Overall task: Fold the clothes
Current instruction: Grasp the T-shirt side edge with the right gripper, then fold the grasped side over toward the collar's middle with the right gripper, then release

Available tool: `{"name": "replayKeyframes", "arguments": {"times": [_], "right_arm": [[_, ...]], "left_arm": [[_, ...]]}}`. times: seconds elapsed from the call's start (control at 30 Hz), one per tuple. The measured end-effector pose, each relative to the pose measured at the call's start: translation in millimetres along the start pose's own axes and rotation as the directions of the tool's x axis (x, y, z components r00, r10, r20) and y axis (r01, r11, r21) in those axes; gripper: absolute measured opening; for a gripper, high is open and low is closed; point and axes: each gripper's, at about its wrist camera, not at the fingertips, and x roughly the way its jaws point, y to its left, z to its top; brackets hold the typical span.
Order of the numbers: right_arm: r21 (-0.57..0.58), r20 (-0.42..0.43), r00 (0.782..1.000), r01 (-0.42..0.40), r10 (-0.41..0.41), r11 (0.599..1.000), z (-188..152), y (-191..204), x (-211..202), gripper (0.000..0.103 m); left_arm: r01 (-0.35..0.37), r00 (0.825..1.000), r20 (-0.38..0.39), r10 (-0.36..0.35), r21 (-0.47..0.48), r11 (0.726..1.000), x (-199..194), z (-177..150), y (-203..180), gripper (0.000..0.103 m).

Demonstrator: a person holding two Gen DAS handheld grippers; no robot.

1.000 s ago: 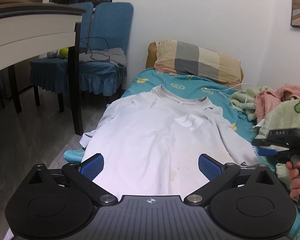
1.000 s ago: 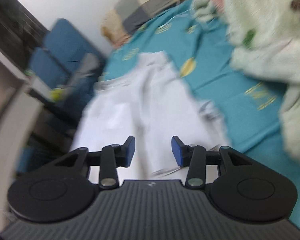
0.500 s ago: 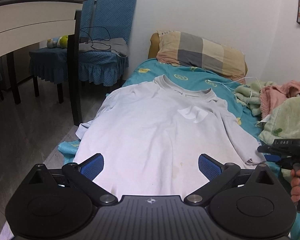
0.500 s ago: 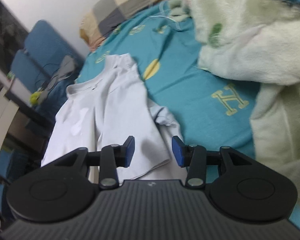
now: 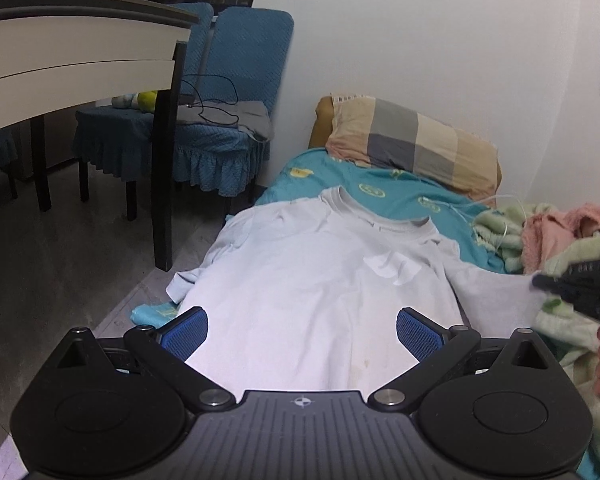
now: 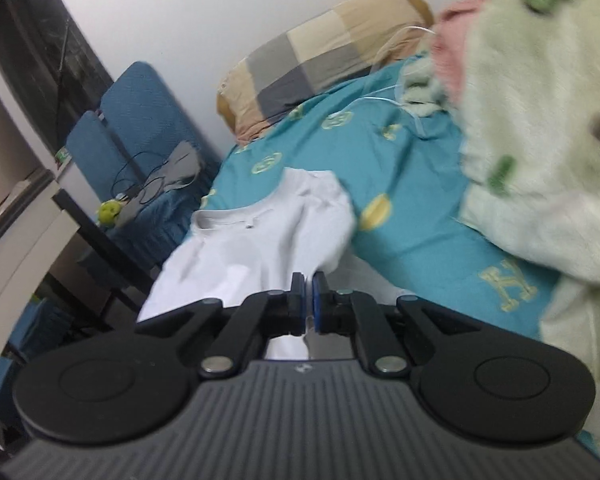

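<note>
The left tool (image 5: pixel 302 326) hovers released over the white shirt (image 5: pixel 312 300) spread on the bed (image 5: pixel 384 190), while the right tool (image 6: pixel 309 300) pinches its sleeve (a thin grip, likely to slip if pulled quickly).

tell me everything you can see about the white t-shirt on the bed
The white t-shirt lies face up on the teal bedsheet, ribbed collar toward the checked pillow. The soft fabric has a pale chest mark and faint yellowish stains near the hem. One sleeve droops off the bed's edge; the other is pinched in the shut right tool. The left tool hovers open over the hem.
</note>
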Motion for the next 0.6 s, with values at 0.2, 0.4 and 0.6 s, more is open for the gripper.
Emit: {"name": "replayKeyframes", "arguments": {"times": [0.2, 0.4, 0.6], "right_arm": [[-0.119, -0.069, 0.996, -0.072, 0.064, 0.990, 56, 113, 46, 0.006], [-0.245, -0.189, 0.981, -0.097, 0.051, 0.965, 59, 211, 129, 0.006], [-0.282, -0.266, 0.964, -0.101, 0.024, 0.954, 14, 225, 203, 0.008]], "left_arm": [[-0.006, 1.000, 0.010, 0.006, -0.025, 1.000, 2, 6, 15, 0.102], [-0.058, 0.998, 0.006, 0.059, -0.041, 0.997, 13, 8, 37, 0.102], [-0.084, 0.996, -0.027, 0.083, -0.047, 0.995, 34, 3, 53, 0.102]]}}
